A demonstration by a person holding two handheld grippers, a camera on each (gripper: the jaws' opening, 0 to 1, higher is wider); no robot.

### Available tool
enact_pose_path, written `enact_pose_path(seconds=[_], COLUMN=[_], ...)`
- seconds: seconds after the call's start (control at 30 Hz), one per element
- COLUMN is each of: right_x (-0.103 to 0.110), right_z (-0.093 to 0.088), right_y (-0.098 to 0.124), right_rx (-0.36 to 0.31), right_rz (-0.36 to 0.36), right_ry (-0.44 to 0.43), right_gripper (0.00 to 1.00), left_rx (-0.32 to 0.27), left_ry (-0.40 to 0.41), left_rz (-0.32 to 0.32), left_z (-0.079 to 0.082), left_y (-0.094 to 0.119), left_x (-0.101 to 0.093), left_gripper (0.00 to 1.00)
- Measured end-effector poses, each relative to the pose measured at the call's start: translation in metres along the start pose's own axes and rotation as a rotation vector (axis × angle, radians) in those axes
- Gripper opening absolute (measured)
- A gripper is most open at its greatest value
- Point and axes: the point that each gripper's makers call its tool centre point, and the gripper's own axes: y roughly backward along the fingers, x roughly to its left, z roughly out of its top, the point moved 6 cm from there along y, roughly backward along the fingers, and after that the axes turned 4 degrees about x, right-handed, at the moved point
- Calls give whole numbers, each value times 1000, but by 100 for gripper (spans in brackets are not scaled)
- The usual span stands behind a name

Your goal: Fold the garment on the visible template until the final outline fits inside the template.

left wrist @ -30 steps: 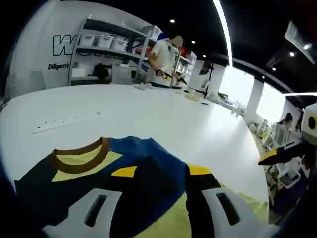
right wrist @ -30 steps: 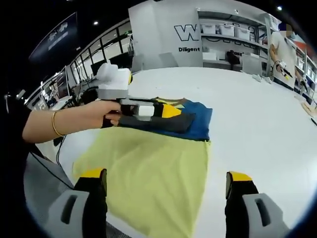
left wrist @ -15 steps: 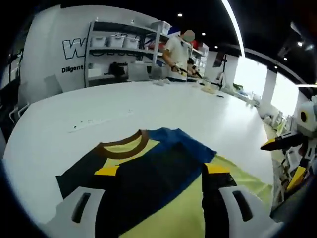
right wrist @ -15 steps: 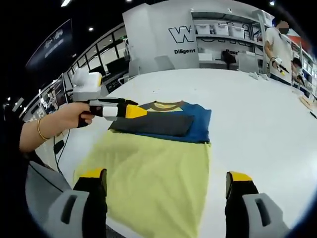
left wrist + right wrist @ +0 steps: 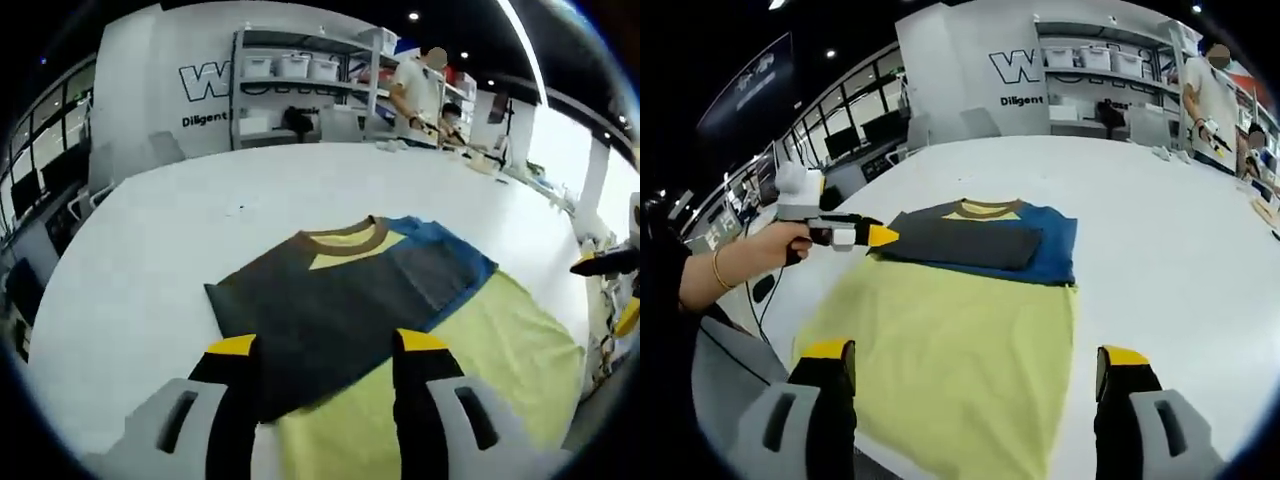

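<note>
A T-shirt lies flat on the white table (image 5: pixel 130 250), its brown collar (image 5: pixel 345 238) pointing away from me. A dark panel (image 5: pixel 960 243) is folded across the blue shoulder part (image 5: pixel 1055 250), and the yellow-green body (image 5: pixel 950 340) spreads toward the near edge. My left gripper (image 5: pixel 326 345) hovers open over the dark panel's near edge, holding nothing. In the right gripper view a hand holds the left gripper (image 5: pixel 845 236) just left of the shirt, clear of the cloth. My right gripper (image 5: pixel 975 355) stands open above the yellow-green hem, nothing between its jaws, and shows as the right gripper (image 5: pixel 610 265) at the right edge.
The large white table (image 5: pixel 1160 220) runs far back and to the right. Shelves with white boxes (image 5: pixel 295 70) stand behind it, and a person (image 5: pixel 1215 95) works at the far side. The table's near edge (image 5: pixel 780 340) is close under the hem.
The left gripper has drawn back leftward off the dark folded panel, which stays lying on the shirt. The right gripper has held its place.
</note>
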Motion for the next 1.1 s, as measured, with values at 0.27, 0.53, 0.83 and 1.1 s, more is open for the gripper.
enact_pose_path(seconds=[0.27, 0.53, 0.83, 1.1], right_x=[3, 6, 5, 6], right_z=[0, 1, 2, 1], right_y=[-2, -7, -9, -9], right_rx=[4, 9, 11, 17], right_rz=[-4, 0, -2, 2], right_ry=[0, -2, -11, -6], right_gripper=[99, 99, 99, 99], left_rx=[67, 88, 104, 88], left_ry=[83, 80, 35, 70], left_rz=[29, 22, 90, 83], left_z=[-20, -31, -36, -37], left_y=[2, -1, 3, 0], left_x=[20, 20, 25, 23], left_gripper=[34, 21, 18, 15])
